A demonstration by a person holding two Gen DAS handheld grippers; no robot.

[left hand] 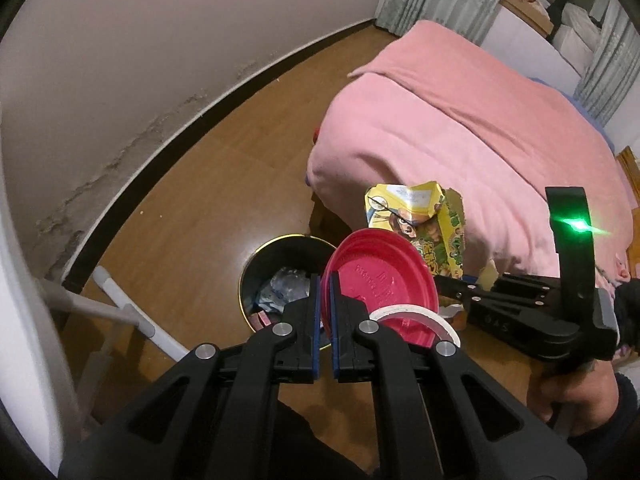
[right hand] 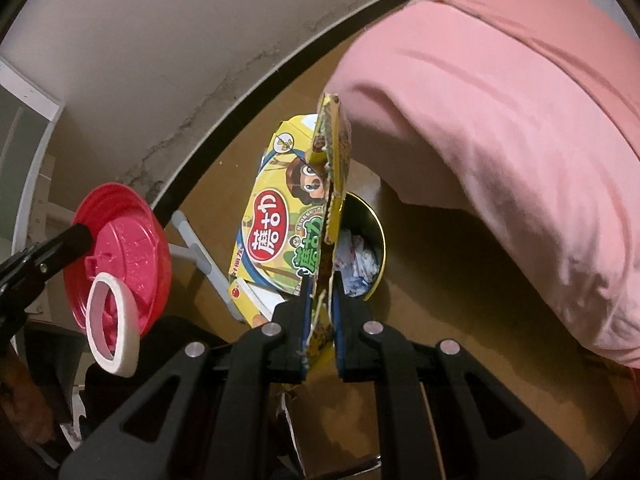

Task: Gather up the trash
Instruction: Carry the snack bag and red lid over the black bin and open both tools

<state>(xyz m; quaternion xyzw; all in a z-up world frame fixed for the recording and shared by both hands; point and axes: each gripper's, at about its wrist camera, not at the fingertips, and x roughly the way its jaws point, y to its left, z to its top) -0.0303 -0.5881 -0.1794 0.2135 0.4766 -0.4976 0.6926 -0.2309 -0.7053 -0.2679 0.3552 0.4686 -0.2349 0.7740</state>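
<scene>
My left gripper is shut on the rim of a red plastic lid, held above and just right of a black round bin on the floor. A white tape ring hangs at the lid's lower edge. My right gripper is shut on a torn, flattened yellow snack box, which stands upright over the bin. The bin holds crumpled paper and wrappers. In the right wrist view the lid and ring hang at the left. The box and right gripper show in the left wrist view.
A bed under a pink blanket fills the right side, close to the bin. A white tube frame stands left of the bin by the wall's dark baseboard. Brown wood floor lies between wall and bed. A person's hand holds the right gripper.
</scene>
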